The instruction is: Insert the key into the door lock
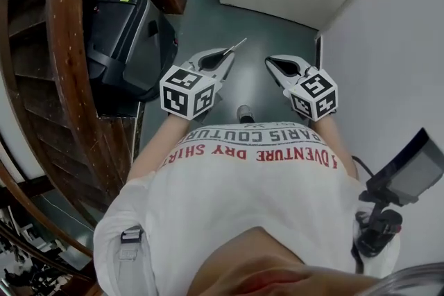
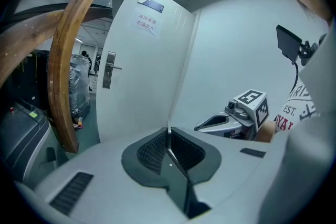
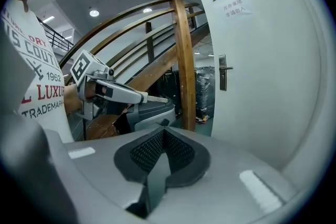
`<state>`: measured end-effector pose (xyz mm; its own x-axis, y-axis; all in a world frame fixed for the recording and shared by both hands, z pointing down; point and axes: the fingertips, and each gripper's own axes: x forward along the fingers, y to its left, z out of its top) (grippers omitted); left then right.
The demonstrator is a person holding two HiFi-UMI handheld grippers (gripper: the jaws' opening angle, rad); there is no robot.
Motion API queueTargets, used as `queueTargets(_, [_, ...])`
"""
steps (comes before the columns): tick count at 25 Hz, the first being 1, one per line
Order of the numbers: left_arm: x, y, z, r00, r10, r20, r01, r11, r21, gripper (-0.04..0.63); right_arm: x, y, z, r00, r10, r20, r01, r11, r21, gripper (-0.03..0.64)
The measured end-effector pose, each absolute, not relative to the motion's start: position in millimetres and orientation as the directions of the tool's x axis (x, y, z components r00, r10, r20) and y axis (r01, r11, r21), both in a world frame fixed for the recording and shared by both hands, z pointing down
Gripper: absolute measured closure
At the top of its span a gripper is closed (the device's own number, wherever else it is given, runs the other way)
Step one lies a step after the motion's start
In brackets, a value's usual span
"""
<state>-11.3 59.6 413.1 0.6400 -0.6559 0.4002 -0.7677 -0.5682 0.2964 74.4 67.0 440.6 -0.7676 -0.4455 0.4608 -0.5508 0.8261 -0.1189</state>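
- Right under its own camera, the left gripper (image 2: 168, 134) has its jaws squeezed tight on the key (image 1: 239, 45).
- The key is thin and silver. In the head view it sticks out past the jaw tips, toward the upper right.
- The right gripper (image 3: 164, 132) has its jaws pressed together with nothing between them.
- In the head view the two grippers sit side by side in the middle of the frame. They are close but not touching.
- They are just above the person's white shirt (image 1: 243, 197) and point away over the dark floor (image 1: 229, 10).
- The door lock (image 2: 108, 70) is a metal plate with a handle on the white door (image 2: 142, 97).
- In the left gripper view the lock is in the upper left. It is higher than the key and well apart from it.
- In the right gripper view the lock is right of the middle, above the jaws, and also well apart.
- A paper (image 2: 145, 22) with red writing is stuck near the top of the door.
- A curved wooden stair rail (image 1: 69, 59) runs down the left side of the head view. A black box (image 1: 128, 38) stands beside it.
- A white wall (image 1: 388, 31) fills the right side.
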Motion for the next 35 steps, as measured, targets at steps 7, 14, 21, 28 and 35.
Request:
queueTargets(7, [12, -50, 393, 0.628, -0.68, 0.378, -0.776, -0.582, 0.243, 0.572, 103, -51, 422, -0.762, -0.483, 0.431, -0.565, 0.821, -0.08, 0.614])
queueTargets(14, [-9, -107, 386, 0.606, -0.718, 0.342, -0.795, -0.55, 0.253, 0.572, 84, -102, 412, -0.795, -0.454, 0.403, -0.516, 0.855, -0.057, 0.614])
queueTargets(21, [-38, -191, 411, 0.605, -0.718, 0.344, -0.796, -0.542, 0.269, 0.572, 61, -184, 436, -0.787, -0.455, 0.417, -0.525, 0.849, -0.065, 0.614])
queueTargets(28, [-71, -312, 422, 0.621, -0.7, 0.354, -0.784, -0.568, 0.252, 0.572, 38, -305, 441, -0.754, -0.518, 0.405, -0.583, 0.811, -0.047, 0.614])
queueTargets(35, [-97, -402, 419, 0.644, -0.685, 0.339, -0.761, -0.618, 0.198, 0.572, 24, -411, 430, -0.713, -0.601, 0.361, -0.636, 0.771, 0.028, 0.614])
